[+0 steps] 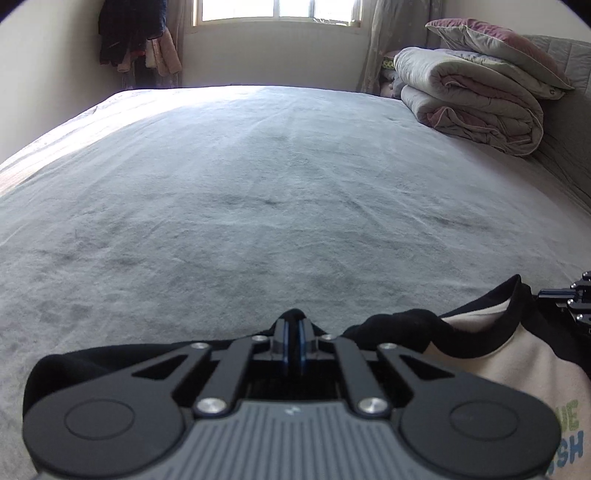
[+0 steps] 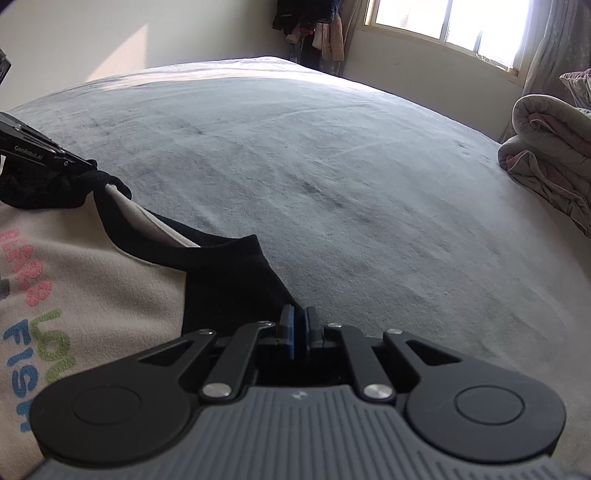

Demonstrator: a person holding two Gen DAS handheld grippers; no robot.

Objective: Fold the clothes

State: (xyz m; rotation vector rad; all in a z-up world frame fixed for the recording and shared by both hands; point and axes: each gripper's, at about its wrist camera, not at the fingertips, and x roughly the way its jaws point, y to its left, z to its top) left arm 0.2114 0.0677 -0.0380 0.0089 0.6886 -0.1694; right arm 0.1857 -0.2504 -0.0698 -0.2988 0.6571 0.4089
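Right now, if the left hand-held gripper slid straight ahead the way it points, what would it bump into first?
Probably only the grey bed cover. The left hand-held gripper is shut on the shirt's black shoulder, and nothing else lies ahead before the far wall, though depth is hard to judge.

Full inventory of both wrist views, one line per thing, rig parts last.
shirt: one, cream body with black collar and shoulders, coloured lettering, near edge of the bed, held at both shoulders
bed cover: one, grey, across the whole bed
folded quilts: one stack, grey and pink, far right on the bed
pillow: one, pink and grey, on top of the quilts
hanging clothes: a bunch, dark and pink, far corner by the window
window: one, bright, far wall
curtain: one, pale, right of the window
left gripper: black, jaws shut on black shirt fabric
right gripper: black, jaws shut on the shirt's black shoulder
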